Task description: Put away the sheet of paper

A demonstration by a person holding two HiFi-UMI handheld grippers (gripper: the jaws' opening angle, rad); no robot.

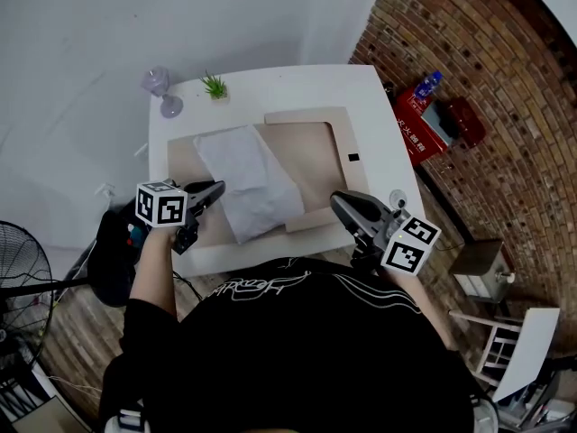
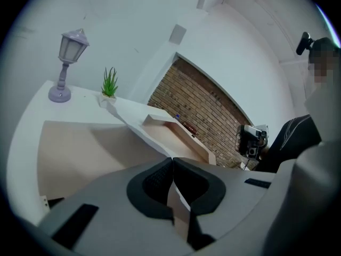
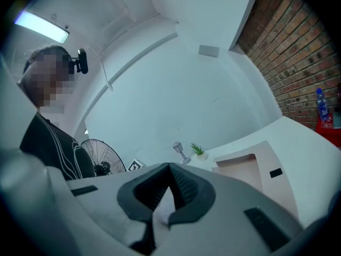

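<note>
1. The sheet of paper (image 1: 248, 183) lies mid-worktop (image 1: 379, 115) on a beige folder (image 1: 311, 147), long axis 11 to 5 o'clock.
2. Left tongs (image 1: 216, 188) pinch its 9 o'clock edge.
3. Right tongs (image 1: 335, 198), closed and seemingly empty, wait near its 4 o'clock corner.

White rumpled sheet of paper (image 1: 250, 184) rests slanted on the beige board (image 1: 311, 152).

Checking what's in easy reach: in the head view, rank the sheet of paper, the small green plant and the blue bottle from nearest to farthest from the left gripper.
1. The sheet of paper: pinched in the left gripper, spreading to its right.
2. The small green plant: at the far edge of the table, straight ahead.
3. The blue bottle: far right, off the table.
</note>
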